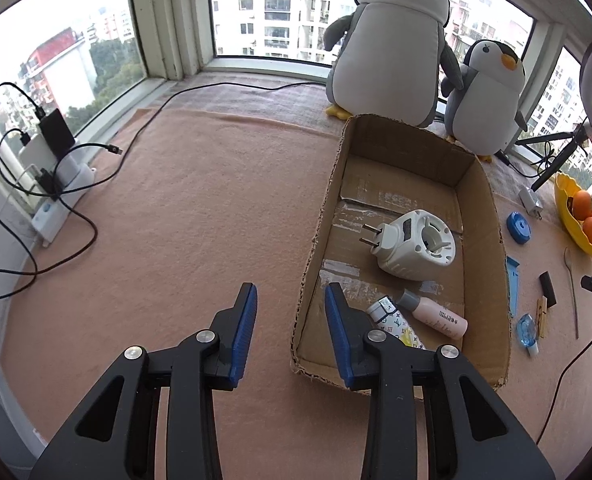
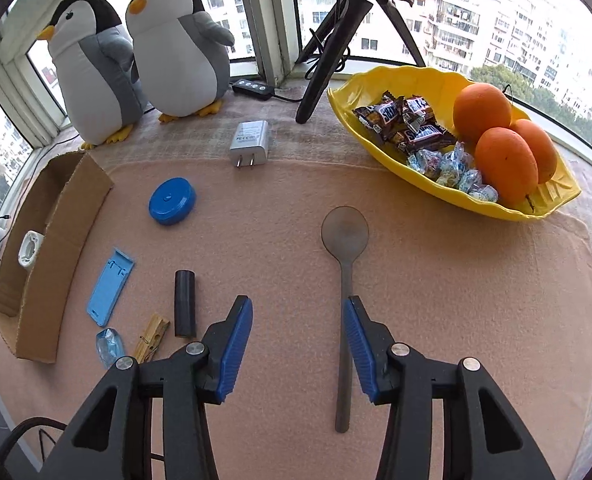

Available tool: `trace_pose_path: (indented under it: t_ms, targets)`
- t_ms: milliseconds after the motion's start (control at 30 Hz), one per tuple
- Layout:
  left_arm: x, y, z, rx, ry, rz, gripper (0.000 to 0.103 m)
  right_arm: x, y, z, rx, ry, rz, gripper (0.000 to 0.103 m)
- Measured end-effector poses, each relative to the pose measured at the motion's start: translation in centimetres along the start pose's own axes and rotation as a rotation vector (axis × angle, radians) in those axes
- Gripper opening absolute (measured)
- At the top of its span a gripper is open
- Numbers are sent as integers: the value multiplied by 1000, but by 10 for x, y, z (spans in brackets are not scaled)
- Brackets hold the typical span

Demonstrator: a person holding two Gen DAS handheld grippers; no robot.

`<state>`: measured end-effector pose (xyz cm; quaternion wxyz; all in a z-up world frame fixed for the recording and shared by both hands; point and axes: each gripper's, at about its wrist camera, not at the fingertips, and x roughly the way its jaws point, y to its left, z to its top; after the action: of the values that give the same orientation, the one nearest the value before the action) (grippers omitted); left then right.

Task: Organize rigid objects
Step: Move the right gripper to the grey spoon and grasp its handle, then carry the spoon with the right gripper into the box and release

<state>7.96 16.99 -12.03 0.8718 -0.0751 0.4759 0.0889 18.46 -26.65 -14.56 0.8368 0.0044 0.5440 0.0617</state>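
A cardboard box (image 1: pixel 486 240) lies on the pink cloth and holds a white plug-in device (image 1: pixel 414 246), a pink bottle (image 1: pixel 436 314) and a patterned tube (image 1: pixel 396 326). My left gripper (image 1: pixel 289 294) is open and empty, over the box's near left wall. My right gripper (image 2: pixel 298 308) is open and empty, just left of a metal spoon (image 2: pixel 346 264). Loose on the cloth are a blue round lid (image 2: pixel 171 201), a white charger (image 2: pixel 249 138), a blue flat plastic piece (image 2: pixel 109 292), a black cylinder (image 2: pixel 185 304), a wooden clothespin (image 2: pixel 151 338) and a small clear blue item (image 2: pixel 109 346).
Two plush penguins (image 2: pixel 135 56) stand by the window. A yellow dish (image 2: pixel 376 148) holds oranges and candy at the right. A black tripod (image 2: pixel 336 40) stands behind it. Chargers and cables (image 1: pixel 51 172) lie at the far left by the window.
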Motion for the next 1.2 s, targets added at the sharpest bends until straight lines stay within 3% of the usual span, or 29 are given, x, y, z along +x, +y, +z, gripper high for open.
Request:
trace_pose_path:
  t_ms: [367,633,900,1200]
  targets:
    - [-16,4,-5,-29,-21,2,34,39,-14,8,-10,94,-36,21]
    - [-20,6,-7,-41,-26,9,34,48,-19,7,-14,116,-28,7]
    - [-20,3,-8,-34,-26,-3,34,42,-22,2,16,96,-13,7]
    - [-15,1,-12,-33,-11,-11,34,8,-9,1,0,13,-1,7]
